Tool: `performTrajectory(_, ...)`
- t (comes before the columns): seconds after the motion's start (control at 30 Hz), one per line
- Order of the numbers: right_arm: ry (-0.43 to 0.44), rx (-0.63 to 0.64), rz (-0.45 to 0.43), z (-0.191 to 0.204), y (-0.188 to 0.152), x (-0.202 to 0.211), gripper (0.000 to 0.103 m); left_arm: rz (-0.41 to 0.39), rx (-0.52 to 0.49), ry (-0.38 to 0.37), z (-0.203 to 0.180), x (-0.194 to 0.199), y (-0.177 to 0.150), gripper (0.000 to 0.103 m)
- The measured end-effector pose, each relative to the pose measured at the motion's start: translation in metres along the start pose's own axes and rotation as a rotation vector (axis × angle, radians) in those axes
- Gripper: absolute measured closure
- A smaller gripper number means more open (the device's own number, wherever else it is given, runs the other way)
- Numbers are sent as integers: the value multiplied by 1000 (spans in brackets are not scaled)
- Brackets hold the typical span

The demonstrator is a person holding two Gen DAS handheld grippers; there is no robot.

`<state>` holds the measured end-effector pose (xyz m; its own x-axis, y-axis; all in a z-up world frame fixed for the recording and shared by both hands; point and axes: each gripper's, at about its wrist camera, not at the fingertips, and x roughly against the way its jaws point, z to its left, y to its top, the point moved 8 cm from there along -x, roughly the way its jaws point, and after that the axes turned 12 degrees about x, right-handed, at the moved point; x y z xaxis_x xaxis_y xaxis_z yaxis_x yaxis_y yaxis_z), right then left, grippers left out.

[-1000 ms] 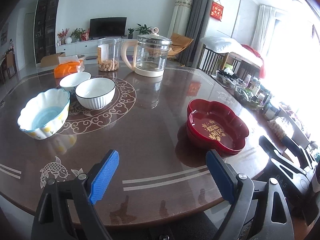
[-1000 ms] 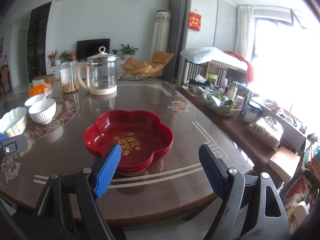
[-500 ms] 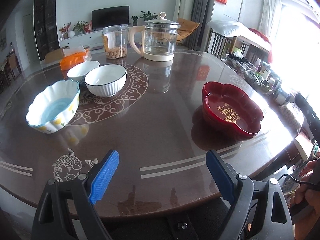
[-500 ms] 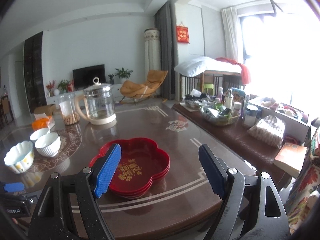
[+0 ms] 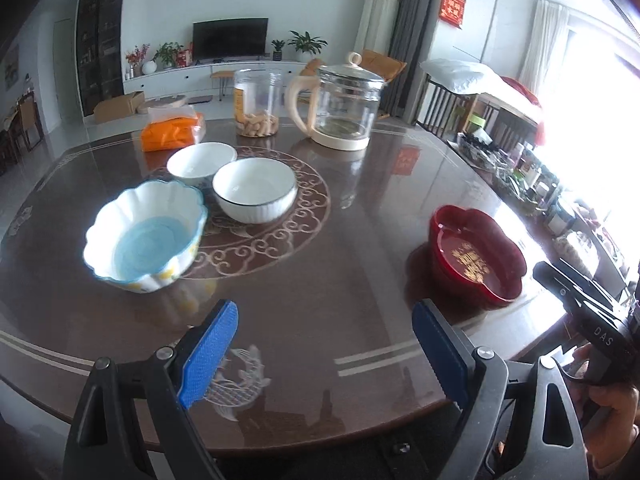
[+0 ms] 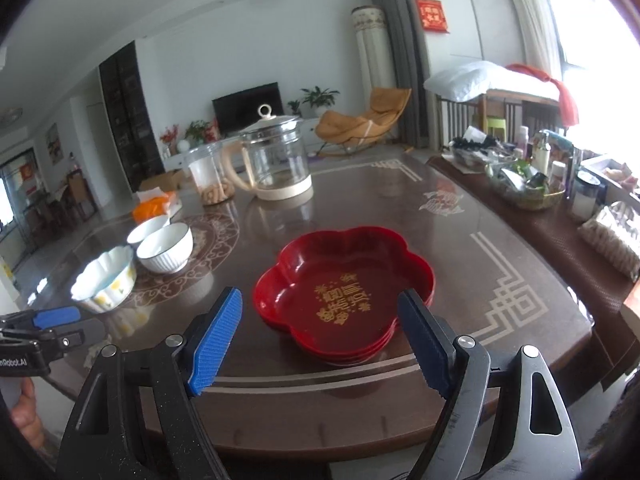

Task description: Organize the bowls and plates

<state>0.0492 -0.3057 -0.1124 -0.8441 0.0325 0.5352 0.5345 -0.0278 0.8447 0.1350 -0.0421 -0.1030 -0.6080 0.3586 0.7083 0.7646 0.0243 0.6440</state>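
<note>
Two grippers hang over the near edge of a round brown surface [image 5: 320, 280], and both have their fingers spread wide with nothing between them. The left gripper [image 5: 324, 354] sits above a fish pattern inlaid in the surface, its blue pads well apart. The right gripper [image 6: 320, 340] faces a stack of red flower-shaped plates [image 6: 344, 292], which lies just beyond its fingers and is not touched by them.

From the left wrist view, the red plates [image 5: 476, 256] sit toward the right side of the surface, near its edge. Three bowls are grouped on the left: a scalloped bowl [image 5: 146, 236] with a blue inside and yellow marks on its outer wall stands nearest, a white ribbed bowl [image 5: 255, 190] with a dark rim sits just behind and to the right of it on the scroll-patterned circle, and a smaller white bowl [image 5: 201, 164] stands right beside that one, farther back. All three are upright.

Behind the bowls are an orange packet [image 5: 172, 130], a clear jar [image 5: 256, 108] with pale snacks at the bottom, and a glass kettle [image 5: 344, 108] with a cream handle and base. The right gripper's black body shows at the right edge of the left view, held in a hand [image 5: 612, 412].
</note>
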Motion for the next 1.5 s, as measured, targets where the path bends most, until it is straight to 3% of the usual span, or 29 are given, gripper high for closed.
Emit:
performTrajectory(0.13,199,93,102,57,31,-26,20,-38,63,105,95,20,60,14)
performTrajectory(0.23,373,125,246,113,55,-49,20,-22,151,191,173,21,97,14)
performTrajectory(0.33,519,117,358,170,77,-75,20,12,236,275,238,7,115,14)
performTrajectory(0.4,574,126,405,208,88,-97,20,45,287,279,263,-10,118,14)
performTrajectory(0.5,578,152,475,256,88,-135,20,103,360,250,281,-40,115,14)
performTrajectory(0.6,552,94,562,280,77,-177,22,141,369,253,285,-68,116,17)
performTrajectory(0.63,538,77,587,284,73,-189,27,146,364,263,287,-75,116,19)
performTrajectory(0.7,527,53,638,292,65,-207,47,164,343,270,285,-89,118,20)
performTrajectory(0.77,508,31,666,296,57,-220,50,185,326,273,286,-103,119,23)
performTrajectory(1.03,439,42,701,308,37,-249,53,279,352,262,291,-142,109,51)
performTrajectory(1.1,441,42,713,310,32,-251,58,305,340,260,289,-149,104,56)
performTrajectory(1.27,439,47,717,311,28,-254,82,325,367,188,282,-157,98,86)
performTrajectory(1.5,433,87,709,311,27,-255,85,294,385,176,281,-149,96,89)
